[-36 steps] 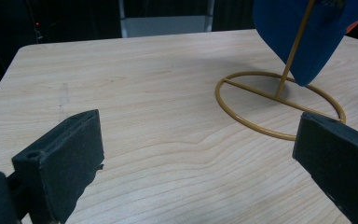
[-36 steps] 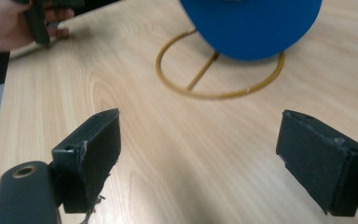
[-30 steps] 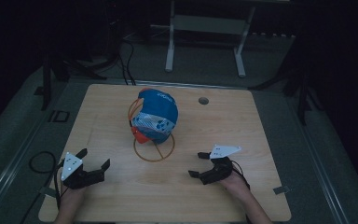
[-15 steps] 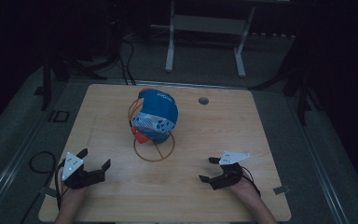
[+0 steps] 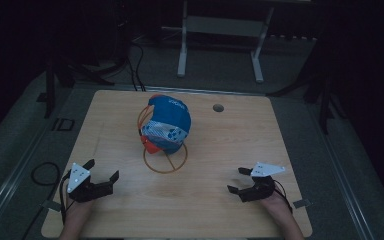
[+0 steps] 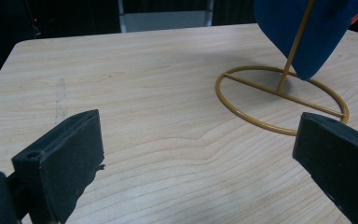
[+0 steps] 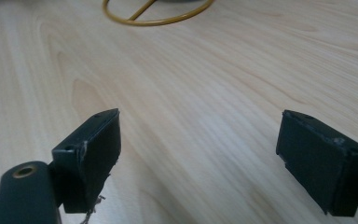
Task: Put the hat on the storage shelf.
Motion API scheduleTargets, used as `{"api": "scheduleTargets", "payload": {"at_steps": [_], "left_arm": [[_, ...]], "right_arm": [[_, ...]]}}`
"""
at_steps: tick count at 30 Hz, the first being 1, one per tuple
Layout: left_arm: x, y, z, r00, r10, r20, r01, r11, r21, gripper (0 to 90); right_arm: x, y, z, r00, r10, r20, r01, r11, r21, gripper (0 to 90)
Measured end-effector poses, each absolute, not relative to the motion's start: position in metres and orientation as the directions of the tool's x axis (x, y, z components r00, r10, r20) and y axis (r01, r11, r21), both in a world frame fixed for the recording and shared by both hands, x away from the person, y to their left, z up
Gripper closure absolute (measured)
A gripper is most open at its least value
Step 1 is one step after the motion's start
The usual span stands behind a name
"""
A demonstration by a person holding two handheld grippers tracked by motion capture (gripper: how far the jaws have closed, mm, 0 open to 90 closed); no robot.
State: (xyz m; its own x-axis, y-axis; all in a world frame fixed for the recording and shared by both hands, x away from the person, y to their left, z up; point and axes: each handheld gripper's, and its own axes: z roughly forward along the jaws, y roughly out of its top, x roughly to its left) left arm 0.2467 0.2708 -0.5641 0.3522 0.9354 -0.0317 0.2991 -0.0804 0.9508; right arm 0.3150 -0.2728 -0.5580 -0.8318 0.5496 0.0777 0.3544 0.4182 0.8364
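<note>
Two grippers wide open, empty, left gripper (image 5: 101,172) lower left, right gripper (image 5: 239,180) lower right, blue cap (image 5: 168,122) on wire stand (image 5: 165,161) at centre.

In the high view, the cap (image 5: 167,123) sits on its wire stand (image 5: 165,161) at frame centre. The left gripper (image 5: 101,172) lies lower left, the right gripper (image 5: 241,180) lower right, on the table (image 5: 240,135).

Bare table (image 5: 210,200) btwn both tools, blue cap (image 5: 167,122) on wire stand (image 5: 165,161) blocks centre, sides free
</note>
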Motion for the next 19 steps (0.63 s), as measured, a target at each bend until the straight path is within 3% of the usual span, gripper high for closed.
{"api": "scheduleTargets", "payload": {"at_steps": [19], "left_arm": [[0.2474, 0.2701, -0.5643, 0.353, 0.935, -0.027, 0.294, -0.084, 0.952, 2.4]], "right_arm": [[0.3178, -0.2835, -0.5606, -0.801, 0.596, 0.065, 0.363, 0.395, 0.844, 13.7]]}}
